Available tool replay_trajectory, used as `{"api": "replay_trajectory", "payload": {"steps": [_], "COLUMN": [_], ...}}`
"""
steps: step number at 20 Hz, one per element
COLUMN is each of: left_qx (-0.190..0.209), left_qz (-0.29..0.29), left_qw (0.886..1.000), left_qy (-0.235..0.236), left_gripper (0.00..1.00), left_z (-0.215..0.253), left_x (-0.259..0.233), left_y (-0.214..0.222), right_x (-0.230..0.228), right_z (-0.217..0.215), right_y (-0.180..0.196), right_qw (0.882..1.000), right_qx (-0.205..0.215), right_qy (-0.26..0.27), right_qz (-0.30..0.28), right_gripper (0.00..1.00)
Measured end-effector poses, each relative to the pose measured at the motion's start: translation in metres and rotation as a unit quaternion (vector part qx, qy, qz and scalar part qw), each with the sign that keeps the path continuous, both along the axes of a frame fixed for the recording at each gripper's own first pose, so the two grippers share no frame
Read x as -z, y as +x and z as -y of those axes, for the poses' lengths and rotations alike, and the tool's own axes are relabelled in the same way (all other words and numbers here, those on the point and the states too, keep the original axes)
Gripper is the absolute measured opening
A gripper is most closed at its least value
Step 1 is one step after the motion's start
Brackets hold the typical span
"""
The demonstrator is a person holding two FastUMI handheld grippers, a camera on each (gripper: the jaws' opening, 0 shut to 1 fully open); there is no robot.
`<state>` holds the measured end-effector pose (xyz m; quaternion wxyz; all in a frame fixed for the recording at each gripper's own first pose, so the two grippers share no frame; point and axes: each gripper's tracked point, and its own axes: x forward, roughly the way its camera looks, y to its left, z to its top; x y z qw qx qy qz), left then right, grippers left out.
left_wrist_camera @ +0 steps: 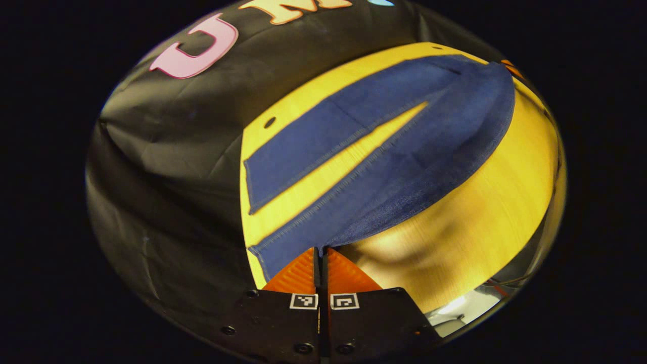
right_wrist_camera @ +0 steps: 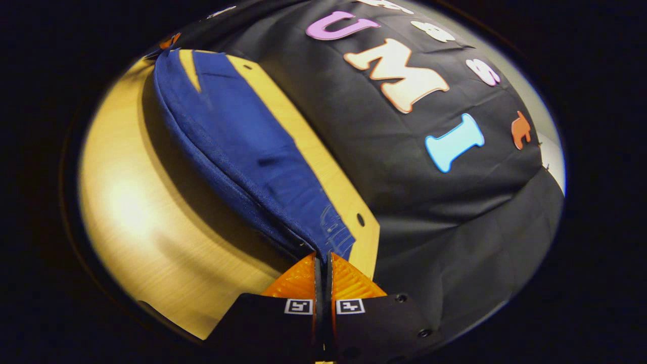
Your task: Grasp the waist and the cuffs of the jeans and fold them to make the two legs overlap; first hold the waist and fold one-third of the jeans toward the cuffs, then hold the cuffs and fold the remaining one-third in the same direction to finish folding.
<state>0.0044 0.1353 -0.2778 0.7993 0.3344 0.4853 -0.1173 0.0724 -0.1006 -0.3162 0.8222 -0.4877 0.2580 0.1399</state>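
At bottom centre of each view, left gripper (left_wrist_camera: 321, 251) and right gripper (right_wrist_camera: 323, 256) are clamped tight on the jeans (left_wrist_camera: 404, 151) edge, lifted off the table (left_wrist_camera: 505, 202).

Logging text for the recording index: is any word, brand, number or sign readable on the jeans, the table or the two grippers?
jeans: none; plain cloth and stitching, no readable tag.
table: none.
left gripper: no words; two square markers with black-and-white patterns.
right gripper: no words; the same kind of square markers.
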Motion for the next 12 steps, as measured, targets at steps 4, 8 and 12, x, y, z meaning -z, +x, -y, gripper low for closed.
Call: {"api": "replay_trajectory", "payload": {"steps": [4, 8, 12], "left_qx": [-0.042, -0.057, -0.099], "left_qz": [0.031, 0.055, 0.071], "left_qw": [0.999, 0.997, 0.993], "left_qy": [0.005, 0.020, -0.005], "left_gripper": [0.00, 0.00, 0.00], "left_z": [-0.001, 0.010, 0.022], "left_x": [-0.020, -0.009, 0.022], "left_y": [0.074, 0.138, 0.202], "right_x": [-0.011, 0.011, 0.053], "right_z": [-0.019, -0.023, -0.028], "right_y": [0.065, 0.124, 0.174], "right_qw": [0.998, 0.987, 0.985], "right_qx": [0.030, 0.094, 0.104], "right_qy": [0.047, 0.113, 0.127], "right_qz": [0.043, 0.065, 0.054], "right_gripper": [0.03, 0.02, 0.02]}}
